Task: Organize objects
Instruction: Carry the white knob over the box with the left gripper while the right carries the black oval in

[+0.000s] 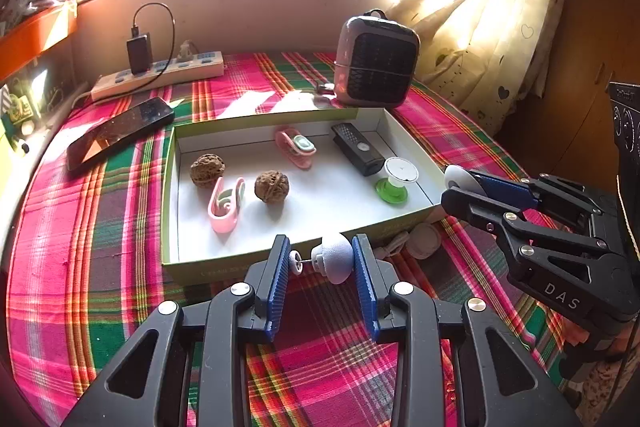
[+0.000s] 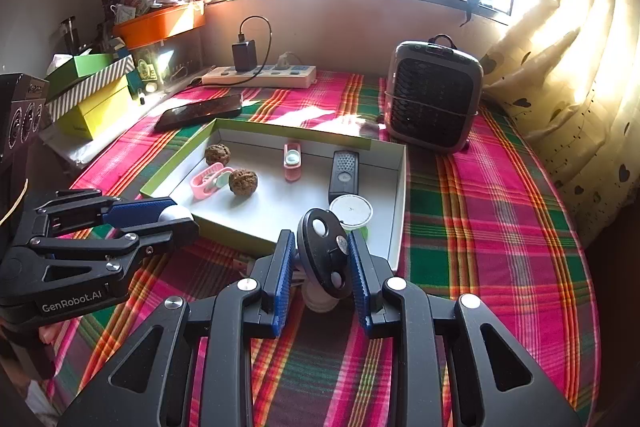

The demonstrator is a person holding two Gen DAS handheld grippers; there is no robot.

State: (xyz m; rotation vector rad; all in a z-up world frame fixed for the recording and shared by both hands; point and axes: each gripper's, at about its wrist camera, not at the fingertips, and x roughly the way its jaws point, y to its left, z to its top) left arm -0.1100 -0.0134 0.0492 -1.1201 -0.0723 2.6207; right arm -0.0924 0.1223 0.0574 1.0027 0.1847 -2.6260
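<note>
My left gripper (image 1: 321, 247) is shut on a small pale grey domed piece with a tiny white wheel (image 1: 335, 257), held just above the near rim of the shallow green-edged box (image 1: 170, 187). In the box lie two walnuts (image 1: 272, 185), two pink clips (image 1: 226, 205), a black remote (image 1: 357, 147) and a green-and-white spool (image 1: 396, 181). My right gripper (image 2: 322, 239) is shut on a black oval disc with white buttons (image 2: 325, 253), at the box's near right corner. In the left wrist view the right gripper (image 1: 450, 187) shows the disc's white side. A white round item with a cord (image 1: 422, 241) lies on the cloth beside the box.
A plaid cloth (image 2: 500, 227) covers the table. A dark phone (image 1: 120, 137) and a power strip with a charger (image 1: 160, 75) lie behind the box on the left. A small grey heater (image 1: 376, 61) stands behind it on the right. A curtain (image 2: 568, 67) hangs at right, and stacked boxes (image 2: 96, 95) sit at left.
</note>
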